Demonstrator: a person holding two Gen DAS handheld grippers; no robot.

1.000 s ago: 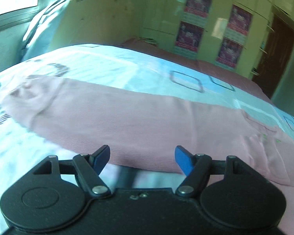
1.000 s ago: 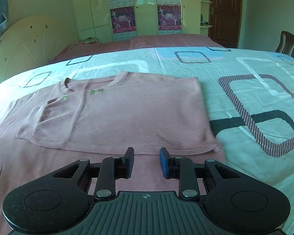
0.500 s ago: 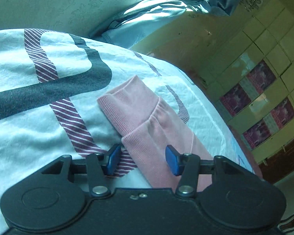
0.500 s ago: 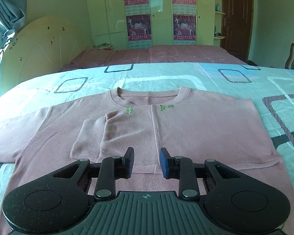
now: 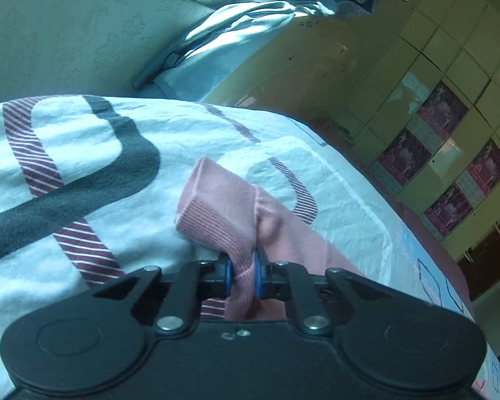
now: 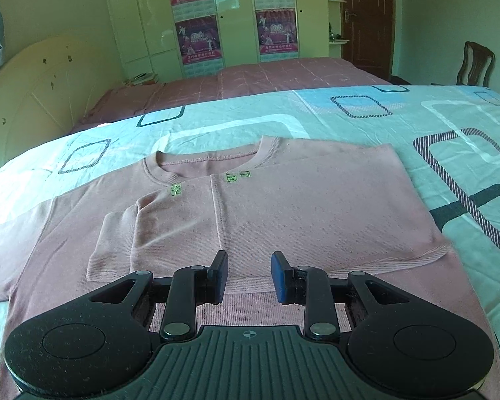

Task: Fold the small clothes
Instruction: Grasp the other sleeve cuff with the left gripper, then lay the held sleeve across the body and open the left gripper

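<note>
A pink long-sleeved top (image 6: pixel 283 206) lies flat on the bed, neck away from me, with its right side and sleeve folded over the chest. Its other sleeve stretches off to the left (image 6: pixel 13 233). In the left wrist view my left gripper (image 5: pixel 242 275) is shut on the ribbed cuff (image 5: pixel 216 226) of that sleeve, and the cuff is bunched and raised off the sheet. My right gripper (image 6: pixel 249 275) is open and empty, hovering over the top's lower part.
The bedsheet (image 6: pixel 416 116) is white and pale blue with dark rounded-square patterns. A cream headboard (image 6: pixel 43 93) and blue curtain (image 5: pixel 243 33) stand at the left. A second bed (image 6: pixel 250 80), wardrobe (image 6: pixel 236 16) and chair (image 6: pixel 476 63) are beyond.
My left gripper swung to the sleeve end, then closed on the cuff and lifted it. My right gripper stayed open and drew back to a centred view of the top.
</note>
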